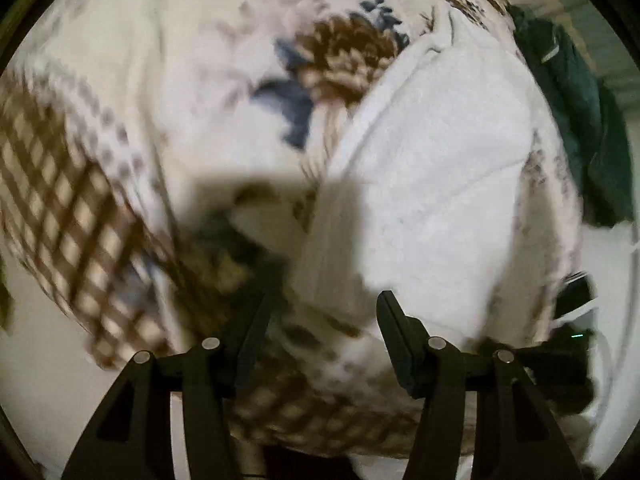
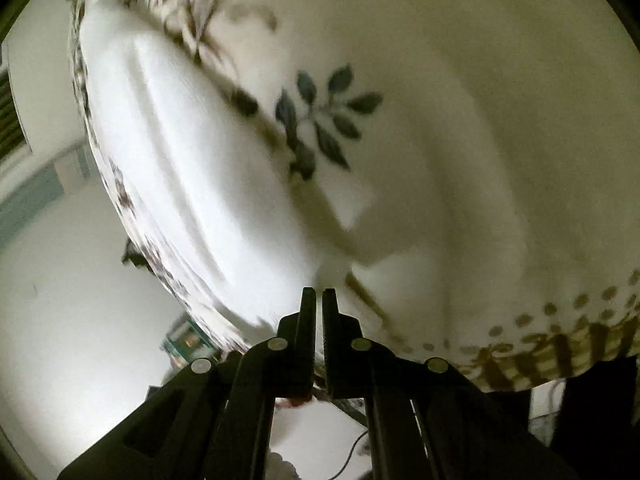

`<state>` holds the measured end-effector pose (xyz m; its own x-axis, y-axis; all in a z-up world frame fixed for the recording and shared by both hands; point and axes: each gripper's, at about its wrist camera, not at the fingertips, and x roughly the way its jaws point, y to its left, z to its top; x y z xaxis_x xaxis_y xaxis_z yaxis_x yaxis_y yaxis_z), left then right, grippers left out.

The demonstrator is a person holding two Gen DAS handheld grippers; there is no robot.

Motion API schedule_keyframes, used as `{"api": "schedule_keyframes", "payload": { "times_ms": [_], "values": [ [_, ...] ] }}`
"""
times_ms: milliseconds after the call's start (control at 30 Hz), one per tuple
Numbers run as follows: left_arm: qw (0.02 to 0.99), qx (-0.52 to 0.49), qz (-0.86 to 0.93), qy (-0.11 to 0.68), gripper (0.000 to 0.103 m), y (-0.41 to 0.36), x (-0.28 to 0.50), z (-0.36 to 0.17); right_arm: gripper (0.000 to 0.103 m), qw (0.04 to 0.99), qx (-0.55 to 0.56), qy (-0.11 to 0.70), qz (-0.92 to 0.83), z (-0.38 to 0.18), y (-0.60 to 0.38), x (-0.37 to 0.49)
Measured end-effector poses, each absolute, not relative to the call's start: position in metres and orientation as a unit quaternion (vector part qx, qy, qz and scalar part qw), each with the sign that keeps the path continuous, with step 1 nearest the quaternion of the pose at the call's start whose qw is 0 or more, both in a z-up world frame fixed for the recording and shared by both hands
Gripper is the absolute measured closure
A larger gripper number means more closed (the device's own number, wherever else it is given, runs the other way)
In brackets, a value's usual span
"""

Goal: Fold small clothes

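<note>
Cloth [image 1: 224,92], soft white with brown flowers, blue leaves and lattice border, lies rumpled under a fleecy white fold [image 1: 432,160]. Left gripper [image 1: 320,312] gapes above it; right gripper [image 2: 319,300] is pinched together at its edge.

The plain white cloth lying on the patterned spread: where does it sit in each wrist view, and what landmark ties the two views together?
Left wrist: the white cloth fills the centre right, running up from above the open left gripper.
Right wrist: it slants down the left side, ending near the shut right gripper; whether the gripper pinches any fabric cannot be told.
Shared landmark: the patterned spread with blue leaves and brown lattice border.
</note>
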<state>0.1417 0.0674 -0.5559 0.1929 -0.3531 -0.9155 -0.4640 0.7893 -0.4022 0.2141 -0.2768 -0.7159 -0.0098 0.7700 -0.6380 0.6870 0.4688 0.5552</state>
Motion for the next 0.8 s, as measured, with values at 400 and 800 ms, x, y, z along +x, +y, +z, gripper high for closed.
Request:
{"api": "schedule_keyframes", "payload": {
  "times_ms": [400, 800],
  "values": [
    [0.632, -0.444, 0.004, 0.635, 0.050, 0.027, 0.154, -0.608, 0.060, 0.449, 0.616, 0.647, 0.023, -0.751, -0.251, 0.202],
    [0.619, -0.510, 0.077, 0.592, 0.090, 0.041, 0.141, -0.616, 0.101, 0.532, 0.525, 0.665, -0.011, -0.687, -0.253, 0.175]
  ]
}}
